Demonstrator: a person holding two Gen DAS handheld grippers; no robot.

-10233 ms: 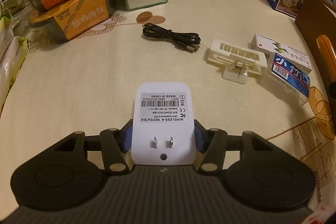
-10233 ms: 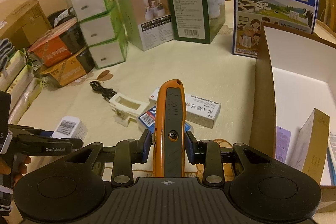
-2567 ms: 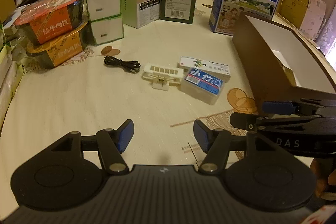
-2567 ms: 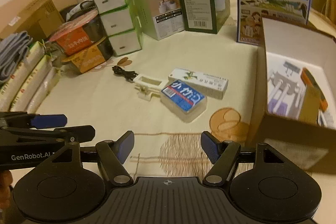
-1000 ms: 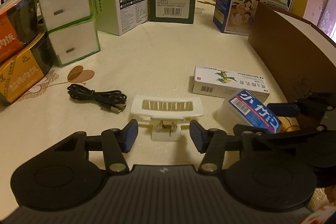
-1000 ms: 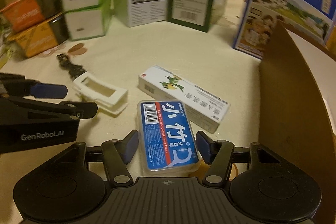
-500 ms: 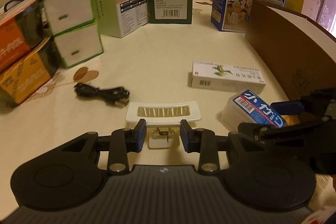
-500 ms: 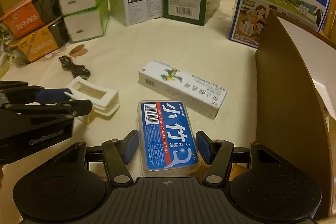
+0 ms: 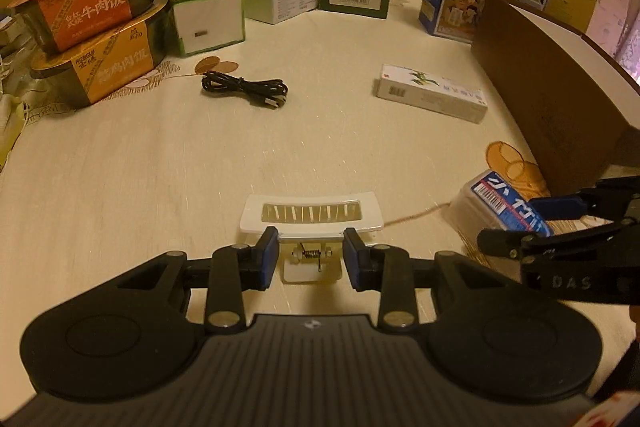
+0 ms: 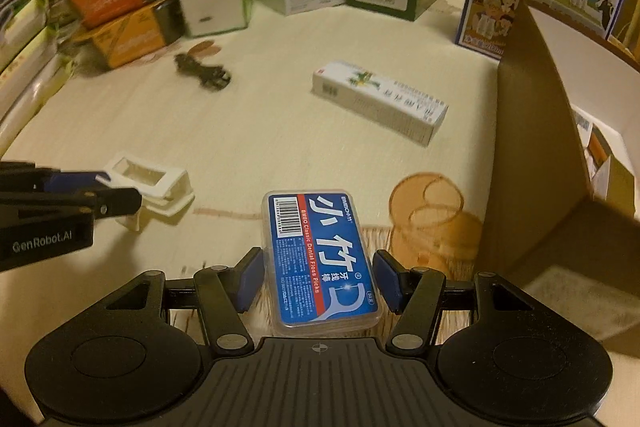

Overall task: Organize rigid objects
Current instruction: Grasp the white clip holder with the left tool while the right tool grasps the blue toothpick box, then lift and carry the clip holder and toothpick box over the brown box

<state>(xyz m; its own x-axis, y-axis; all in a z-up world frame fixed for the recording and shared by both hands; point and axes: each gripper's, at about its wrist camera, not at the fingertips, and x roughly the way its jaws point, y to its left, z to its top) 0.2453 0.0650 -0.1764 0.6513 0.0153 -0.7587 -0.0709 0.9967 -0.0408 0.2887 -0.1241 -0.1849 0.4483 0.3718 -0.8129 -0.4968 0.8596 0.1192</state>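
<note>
Floss-pick box [image 10: 320,259] sits clamped in the right gripper [image 10: 318,285], white clip [image 9: 311,217] pinched in the left gripper [image 9: 310,259], low centre; next, I'd judge, carry both to the brown box [image 10: 532,147] at right.

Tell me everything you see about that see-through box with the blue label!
The clear plastic floss-pick box is a flat, rounded rectangle. Its blue label has a red stripe, a barcode and white lettering. It lies label-up, lid shut, between the right gripper jaws, which clamp its long sides, above the cream tablecloth, beside the brown cardboard box.
</note>
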